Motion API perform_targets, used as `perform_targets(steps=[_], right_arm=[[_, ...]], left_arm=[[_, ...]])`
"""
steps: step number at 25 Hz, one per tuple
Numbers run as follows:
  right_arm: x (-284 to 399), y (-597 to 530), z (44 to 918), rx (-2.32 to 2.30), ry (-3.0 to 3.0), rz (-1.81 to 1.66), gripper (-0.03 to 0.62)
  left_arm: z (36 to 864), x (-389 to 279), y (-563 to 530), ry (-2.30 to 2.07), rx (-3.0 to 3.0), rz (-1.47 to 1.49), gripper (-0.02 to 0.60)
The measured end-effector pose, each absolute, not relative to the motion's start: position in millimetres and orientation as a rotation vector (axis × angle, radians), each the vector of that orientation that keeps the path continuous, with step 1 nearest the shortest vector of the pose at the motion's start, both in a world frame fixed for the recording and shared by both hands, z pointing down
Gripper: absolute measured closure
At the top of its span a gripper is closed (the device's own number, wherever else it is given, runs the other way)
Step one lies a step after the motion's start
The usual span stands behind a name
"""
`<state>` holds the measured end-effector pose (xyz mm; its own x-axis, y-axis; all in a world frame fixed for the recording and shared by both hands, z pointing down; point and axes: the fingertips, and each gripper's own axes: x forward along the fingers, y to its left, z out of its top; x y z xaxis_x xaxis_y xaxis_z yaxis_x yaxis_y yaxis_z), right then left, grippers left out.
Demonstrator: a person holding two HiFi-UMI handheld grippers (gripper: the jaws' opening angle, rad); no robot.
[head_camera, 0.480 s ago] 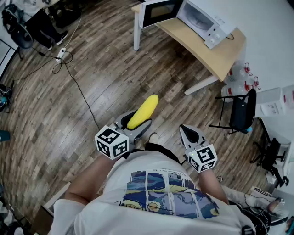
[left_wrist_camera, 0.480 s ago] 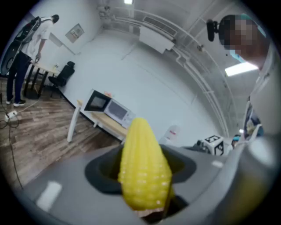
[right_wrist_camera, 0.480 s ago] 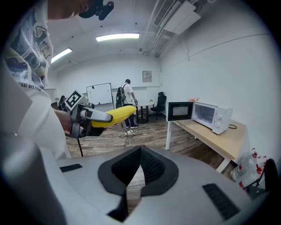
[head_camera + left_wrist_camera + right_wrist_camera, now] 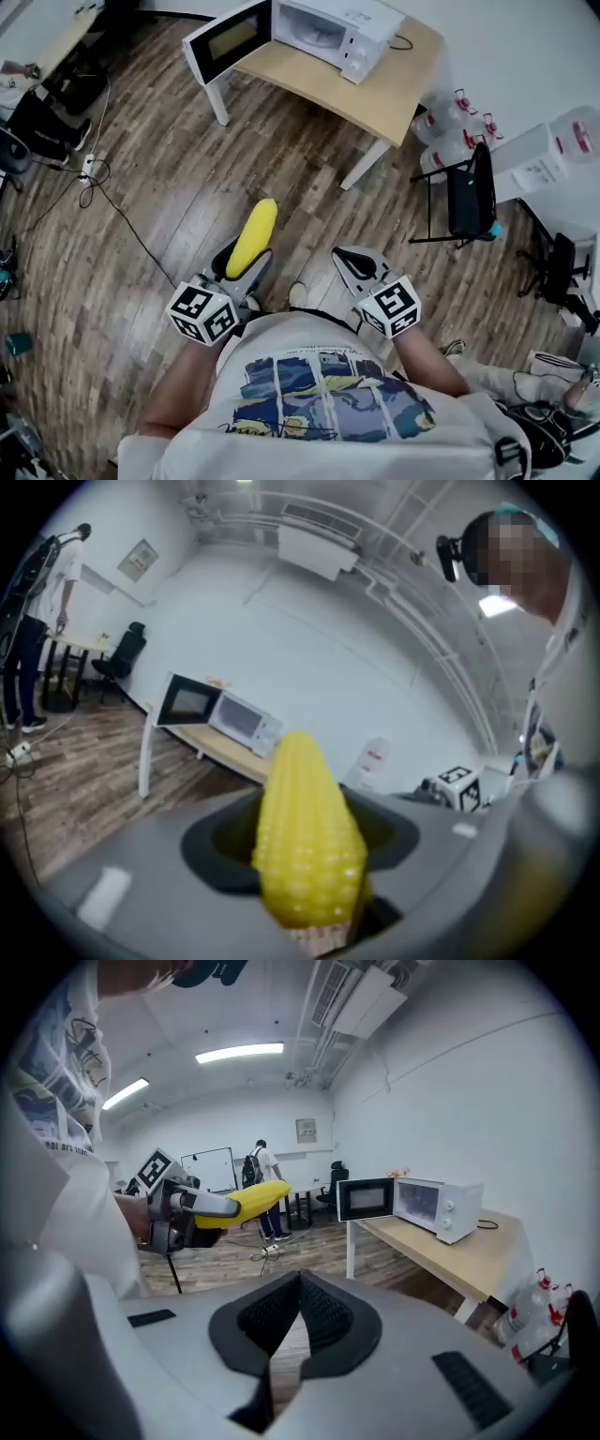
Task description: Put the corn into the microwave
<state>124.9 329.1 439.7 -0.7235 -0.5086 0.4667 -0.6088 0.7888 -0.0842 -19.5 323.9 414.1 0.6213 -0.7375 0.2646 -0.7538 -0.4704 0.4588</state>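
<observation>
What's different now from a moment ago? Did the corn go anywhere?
The view has swung: the table and microwave sit further left and show more fully. Nothing was grabbed or dropped. The corn stays in the fingers of the left gripper, the right gripper stays shut and empty, the microwave door stays open.

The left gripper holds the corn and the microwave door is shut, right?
Not quite. The microwave door is open, swung wide to the side, as the head view shows. The rest is right: the left gripper holds the corn.
</observation>
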Motion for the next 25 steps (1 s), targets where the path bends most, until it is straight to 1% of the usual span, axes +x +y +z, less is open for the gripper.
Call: perform_targets(steps=[4, 5, 6, 9, 16, 22, 25], right_arm=[[153, 307, 448, 0.875, -2.565, 0.356, 0.575], [159, 301, 450, 0.88, -2.566, 0.357, 0.512], [164, 294, 451, 0.885, -2.567, 0.355, 0.489], [177, 270, 452, 0.907, -2.566, 0.36, 0.478], [174, 204, 465, 0.973, -2.533, 0.392, 0.48], [157, 130, 452, 1.088, -2.485, 0.443, 0.513], [147, 85, 446, 1.142, -2.456, 0.437, 0.519]], left_arm=[[417, 2, 300, -1.184, 2.302, 0.058, 0.327], [417, 6, 292, -1.192, 2.299, 0.057, 0.327], [416, 9, 284, -1.202, 2.296, 0.056, 0.327], [417, 18, 255, -1.212, 2.291, 0.077, 0.327], [438, 7, 164, -1.188, 2.301, 0.105, 0.327], [456, -9, 49, -1.174, 2.345, 0.19, 0.327], [459, -17, -15, -1.16, 2.39, 0.22, 0.327]])
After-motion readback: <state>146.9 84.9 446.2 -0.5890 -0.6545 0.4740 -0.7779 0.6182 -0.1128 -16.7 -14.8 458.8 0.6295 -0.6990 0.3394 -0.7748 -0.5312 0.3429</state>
